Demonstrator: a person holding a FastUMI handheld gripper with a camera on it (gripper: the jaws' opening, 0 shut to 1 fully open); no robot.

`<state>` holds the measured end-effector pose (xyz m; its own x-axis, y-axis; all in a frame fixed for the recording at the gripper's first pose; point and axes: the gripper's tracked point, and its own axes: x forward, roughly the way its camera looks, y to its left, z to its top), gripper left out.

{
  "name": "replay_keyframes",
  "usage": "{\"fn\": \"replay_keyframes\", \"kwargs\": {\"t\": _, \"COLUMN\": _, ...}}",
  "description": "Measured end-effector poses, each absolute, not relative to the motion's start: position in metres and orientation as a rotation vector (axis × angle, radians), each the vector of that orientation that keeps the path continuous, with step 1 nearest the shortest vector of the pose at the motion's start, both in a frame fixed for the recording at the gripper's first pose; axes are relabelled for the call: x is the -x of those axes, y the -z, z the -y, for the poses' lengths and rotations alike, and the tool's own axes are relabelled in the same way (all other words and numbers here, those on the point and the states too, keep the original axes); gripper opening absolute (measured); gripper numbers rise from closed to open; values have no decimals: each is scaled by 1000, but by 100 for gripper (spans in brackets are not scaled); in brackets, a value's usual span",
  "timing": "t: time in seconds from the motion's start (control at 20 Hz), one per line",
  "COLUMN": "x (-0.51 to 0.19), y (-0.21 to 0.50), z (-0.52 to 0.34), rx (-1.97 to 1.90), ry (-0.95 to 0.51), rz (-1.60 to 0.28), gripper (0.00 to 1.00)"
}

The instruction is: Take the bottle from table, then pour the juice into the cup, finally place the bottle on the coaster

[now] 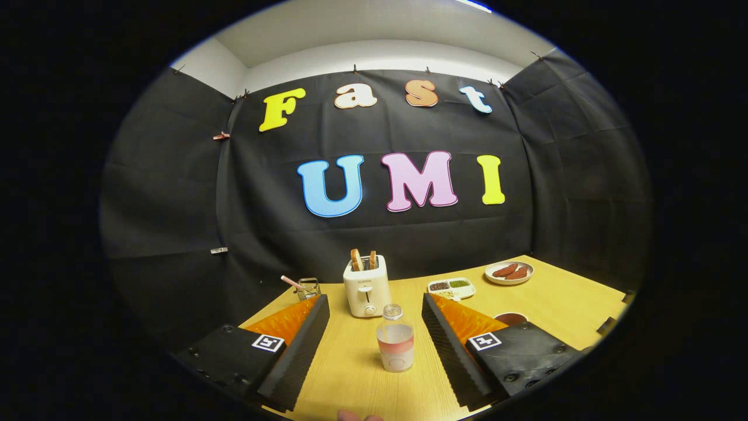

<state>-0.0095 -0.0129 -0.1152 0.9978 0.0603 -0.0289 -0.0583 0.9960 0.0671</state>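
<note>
A small clear bottle with pinkish juice and a clear cap stands upright on the wooden table. It is between my two fingers, nearer their bases than their tips, and neither finger touches it. My gripper is open wide. A small clear cup with a pink stick in it stands just beyond the left fingertip. A brown round coaster-like disc lies beside the right finger, partly hidden by it.
A white toaster with two slices in it stands right behind the bottle. Farther right are a small tray of condiments and a plate with sausages. A person's fingertips show at the near table edge.
</note>
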Motion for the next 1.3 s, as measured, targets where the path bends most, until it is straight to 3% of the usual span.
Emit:
{"fn": "replay_keyframes", "kwargs": {"t": 0.5, "x": -4, "y": 185, "z": 4, "rx": -80, "ry": -80, "rz": -60, "gripper": 98}}
{"fn": "replay_keyframes", "kwargs": {"t": 1.05, "x": -41, "y": 253, "z": 20, "rx": -46, "ry": 57, "rz": -117, "gripper": 98}}
{"fn": "replay_keyframes", "kwargs": {"t": 1.3, "x": -67, "y": 266, "z": 18, "rx": 4, "ry": 52, "rz": -116, "gripper": 98}}
